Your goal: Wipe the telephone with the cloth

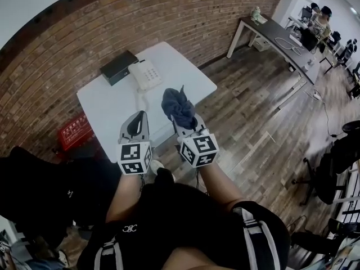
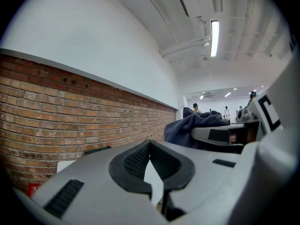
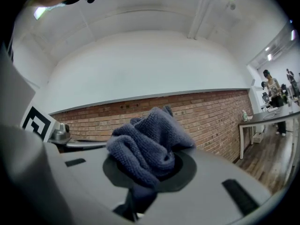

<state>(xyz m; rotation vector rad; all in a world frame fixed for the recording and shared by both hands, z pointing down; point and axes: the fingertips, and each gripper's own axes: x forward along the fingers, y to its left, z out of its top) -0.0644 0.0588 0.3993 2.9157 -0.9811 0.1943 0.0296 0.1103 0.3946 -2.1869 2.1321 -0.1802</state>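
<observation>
The cloth [image 3: 146, 137] is clamped, bunched, in the right gripper [image 3: 149, 165]. The left gripper [image 2: 150, 146] is closed, empty. The telephone [image 1: 146, 73] is seen ahead of both, well apart.

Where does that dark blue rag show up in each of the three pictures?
Head view: the cloth sits centre, gripped by the right claw.
Left gripper view: right of centre, at mid-height.
Right gripper view: centre, clamped between the jaws.
Shared landmark: the brick wall behind.
</observation>
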